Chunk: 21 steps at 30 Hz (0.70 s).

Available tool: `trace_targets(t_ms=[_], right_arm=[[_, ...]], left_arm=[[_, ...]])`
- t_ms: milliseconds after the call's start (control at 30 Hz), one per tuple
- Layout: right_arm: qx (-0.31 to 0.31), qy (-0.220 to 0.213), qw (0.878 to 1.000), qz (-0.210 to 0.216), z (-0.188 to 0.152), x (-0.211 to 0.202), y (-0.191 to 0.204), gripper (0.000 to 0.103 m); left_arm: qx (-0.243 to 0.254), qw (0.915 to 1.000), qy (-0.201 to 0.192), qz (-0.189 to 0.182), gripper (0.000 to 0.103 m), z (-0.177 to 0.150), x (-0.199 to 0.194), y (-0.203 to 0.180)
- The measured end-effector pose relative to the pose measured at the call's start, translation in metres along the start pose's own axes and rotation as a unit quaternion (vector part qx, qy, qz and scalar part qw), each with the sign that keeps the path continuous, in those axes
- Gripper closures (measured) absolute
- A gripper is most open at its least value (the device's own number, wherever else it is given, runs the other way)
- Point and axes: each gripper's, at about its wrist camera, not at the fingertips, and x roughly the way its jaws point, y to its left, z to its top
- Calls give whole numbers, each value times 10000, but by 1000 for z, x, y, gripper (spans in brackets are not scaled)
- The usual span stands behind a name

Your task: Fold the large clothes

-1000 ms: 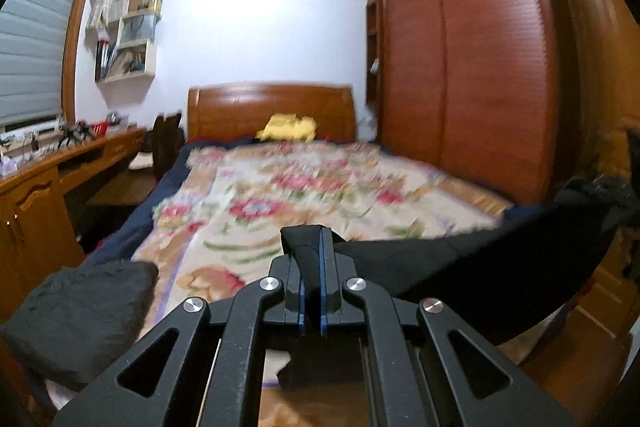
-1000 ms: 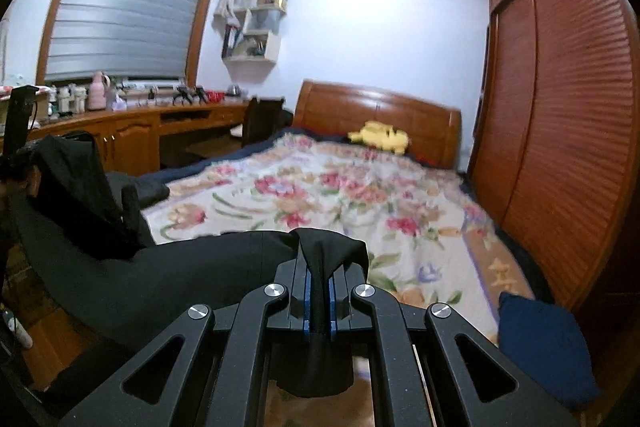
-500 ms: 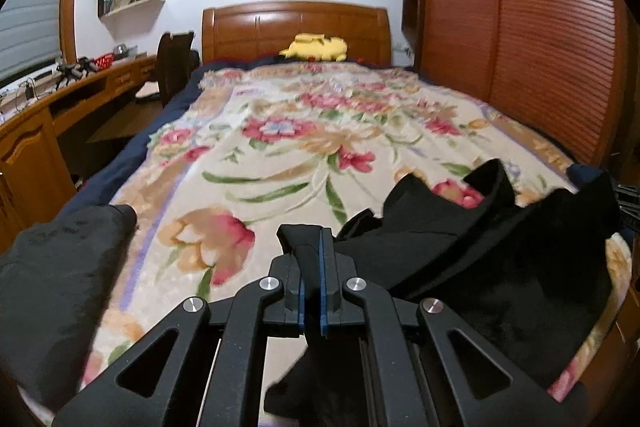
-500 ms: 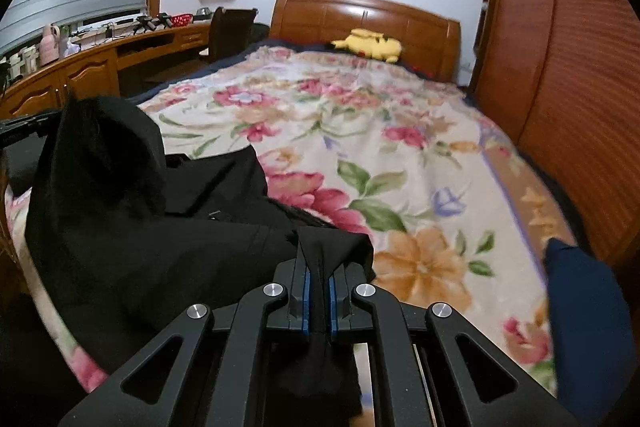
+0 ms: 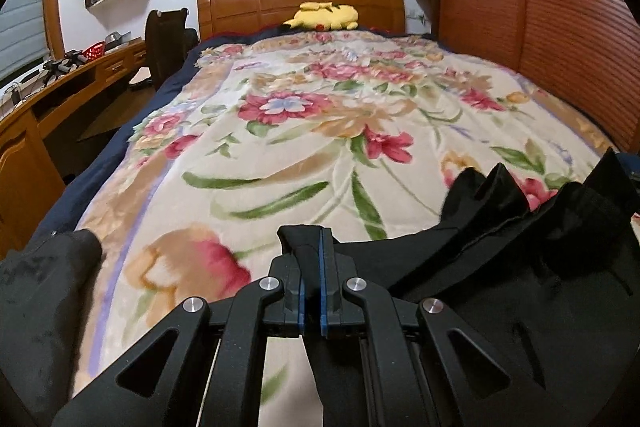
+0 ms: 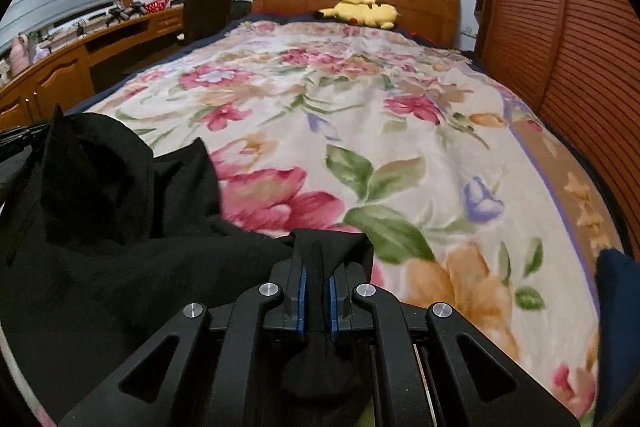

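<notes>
A large black garment (image 5: 520, 267) hangs bunched between my two grippers over the near end of the bed. My left gripper (image 5: 311, 259) is shut on one edge of it; the cloth spreads to the right in this view. My right gripper (image 6: 316, 267) is shut on another edge of the garment (image 6: 100, 227), which bulges to the left, with a hood-like fold rising up. The lower part of the garment is hidden below both grippers.
The bed carries a floral blanket (image 5: 320, 131) (image 6: 380, 131) with a yellow plush toy (image 5: 324, 15) at the wooden headboard. A dark grey cloth (image 5: 36, 307) lies at the near left corner, a blue cushion (image 6: 616, 327) at the near right. A desk (image 5: 48, 99) stands left, a wardrobe (image 6: 580, 27) right.
Both grippers have tilted down and moved forward over the bed. The garment, first stretched out between them, now sags and bunches onto the blanket.
</notes>
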Motion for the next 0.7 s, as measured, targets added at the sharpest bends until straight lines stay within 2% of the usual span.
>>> trace_targets(t_ms=[133,267,367,467,500,533,567,600,633,700], right_arm=[[230,98,9997,2,12,20,-6,96],[542,129,9984,-5,17,30,-10,88],[590,295,9977,-136,15,31,-9,77],[644,390,9972,-34,14,28,-11,61],[658,382,9970,-154,14,24,-13,45],[709,355,9967,-160,14,20,-15,37],[801,305,9963,-62,14,14,-18,28],[860,265,9959,-27,13,10,-21,28],[874,234,9959,-42,12,6,-23,28],[822,174,9964,-59,9,0,-23,28]], left_arm=[[-132,9999,31,10,98,9,16,5],[-380,9992,23,-98,98,14,18,10],[-239,9995,-90,-210,98,11,9,5],[-85,9998,-78,-171,95,4,-1,2],[-97,9997,-88,-184,87,2,-5,3],[-131,9996,-119,-225,80,0,-12,4],[-147,9994,-162,-266,64,0,-17,5],[-163,9991,-220,-315,55,-1,-24,6],[-163,9989,-247,-364,52,-2,-30,6],[-145,9985,-275,-452,29,-4,-42,5]])
